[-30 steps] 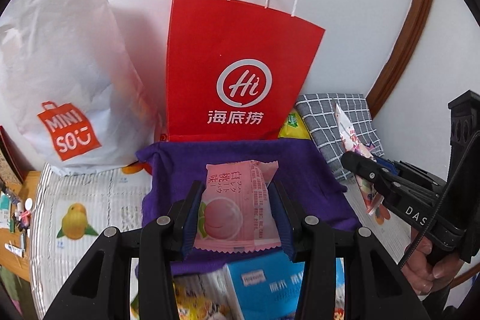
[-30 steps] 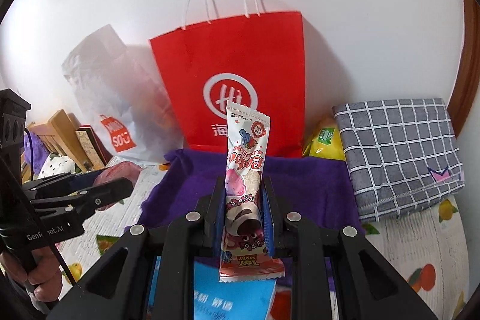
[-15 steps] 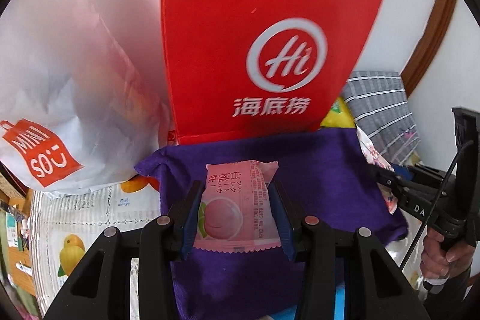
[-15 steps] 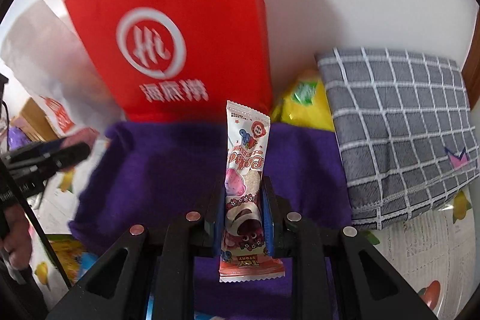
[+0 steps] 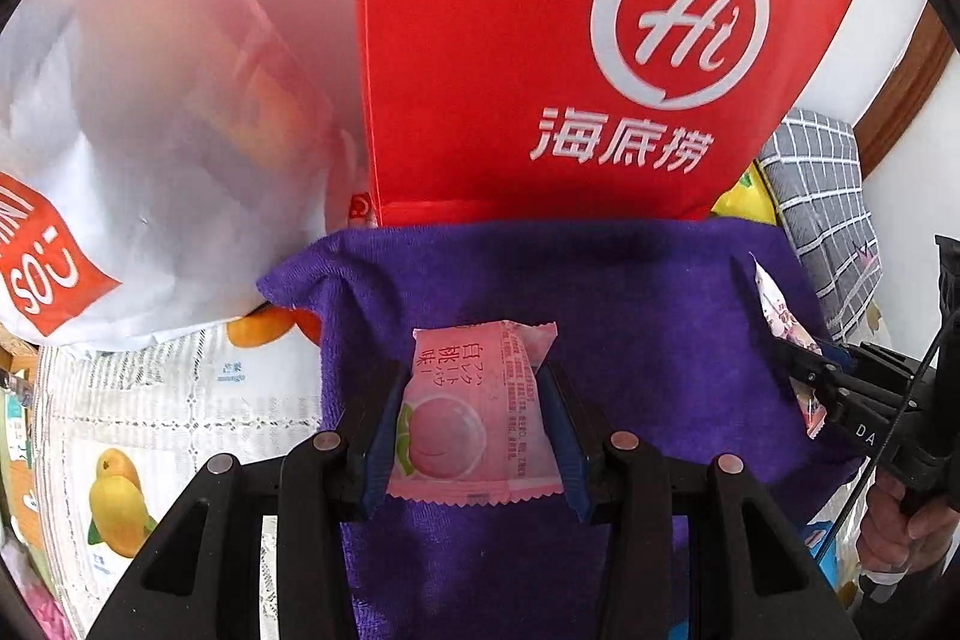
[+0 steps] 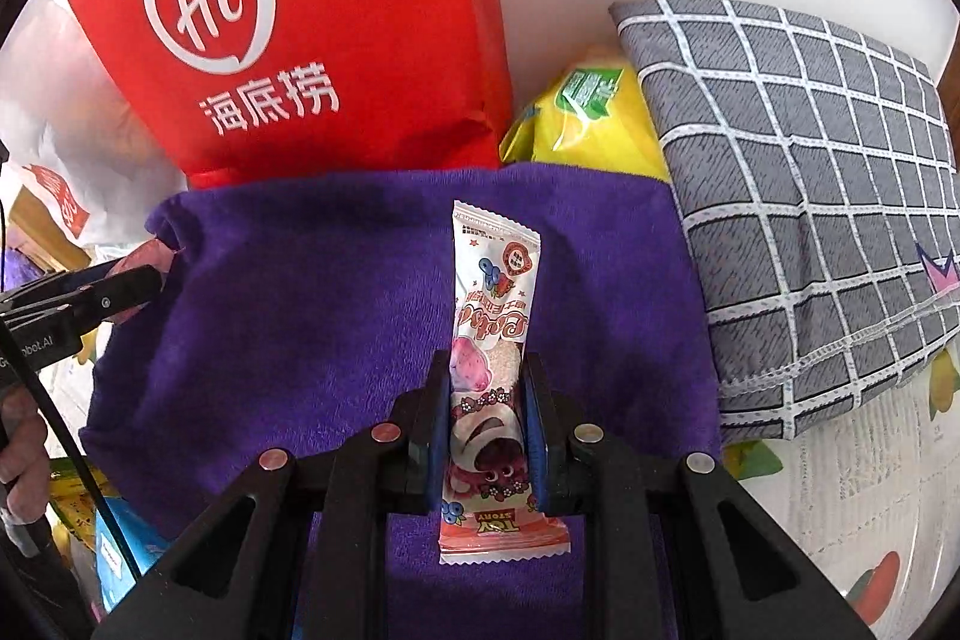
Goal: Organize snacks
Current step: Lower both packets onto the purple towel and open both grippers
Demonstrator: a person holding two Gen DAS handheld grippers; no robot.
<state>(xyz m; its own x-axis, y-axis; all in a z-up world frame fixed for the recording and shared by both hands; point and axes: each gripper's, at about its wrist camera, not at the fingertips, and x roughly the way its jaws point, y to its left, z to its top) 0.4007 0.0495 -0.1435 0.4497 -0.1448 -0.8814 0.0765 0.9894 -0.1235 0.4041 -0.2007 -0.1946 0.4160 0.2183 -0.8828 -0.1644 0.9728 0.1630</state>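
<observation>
My left gripper [image 5: 474,388] is shut on a pink peach snack packet [image 5: 474,418], held just above a purple towel [image 5: 630,304]. My right gripper [image 6: 487,376] is shut on a long white and pink snack bar wrapper [image 6: 492,316] that stands up between the pads over the same purple towel [image 6: 312,292]. At the right edge of the left wrist view, the right gripper [image 5: 798,370] shows with that wrapper [image 5: 780,316]. The left gripper [image 6: 150,280] with a bit of pink packet reaches in at the left of the right wrist view.
A red paper bag [image 5: 540,40] stands behind the towel, a white plastic bag [image 5: 150,130] to its left. A yellow snack bag [image 6: 588,118] and a grey checked cloth [image 6: 810,196] lie at the right. A fruit-print cover [image 5: 150,430] lies under it all. A blue packet [image 6: 120,550] sits near the front.
Both grippers have come down and forward towards the purple towel, each keeping its snack. The red bag and the towel now fill much more of both views.
</observation>
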